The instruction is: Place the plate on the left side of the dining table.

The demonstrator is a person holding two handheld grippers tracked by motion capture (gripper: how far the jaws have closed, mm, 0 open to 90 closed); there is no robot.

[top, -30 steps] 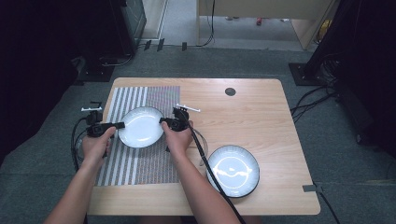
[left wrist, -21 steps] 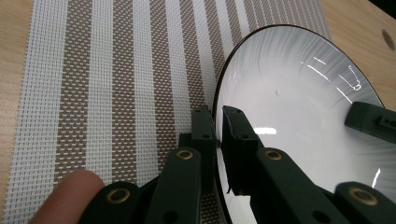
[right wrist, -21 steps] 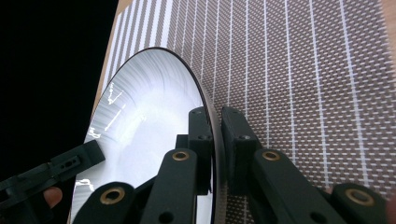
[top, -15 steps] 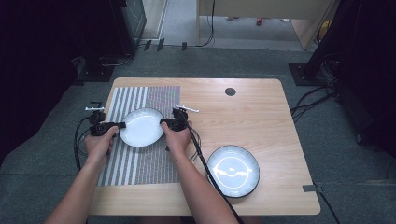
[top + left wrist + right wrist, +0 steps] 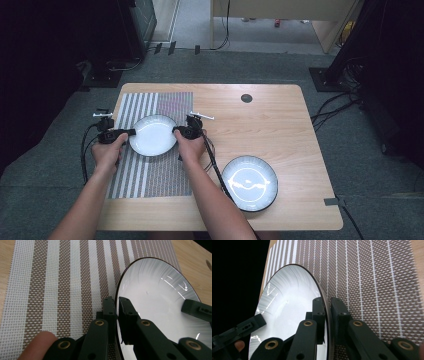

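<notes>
A white plate with a dark rim (image 5: pixel 152 135) is over the upper part of the striped placemat (image 5: pixel 150 175). My left gripper (image 5: pixel 131 132) is shut on its left rim, and my right gripper (image 5: pixel 176 131) is shut on its right rim. In the left gripper view the jaws (image 5: pixel 117 307) pinch the plate's edge (image 5: pixel 155 295), with the right gripper (image 5: pixel 197 310) across the plate. In the right gripper view the jaws (image 5: pixel 327 307) clamp the rim of the plate (image 5: pixel 287 305), with the left gripper (image 5: pixel 237 332) on the far side. Whether the plate rests on the mat I cannot tell.
A second white plate with a dark rim (image 5: pixel 249 182) lies on the wooden table (image 5: pixel 280 120) near the front right. A dark round hole cover (image 5: pixel 246 98) is at the back of the table. Cables trail from both grippers toward the person.
</notes>
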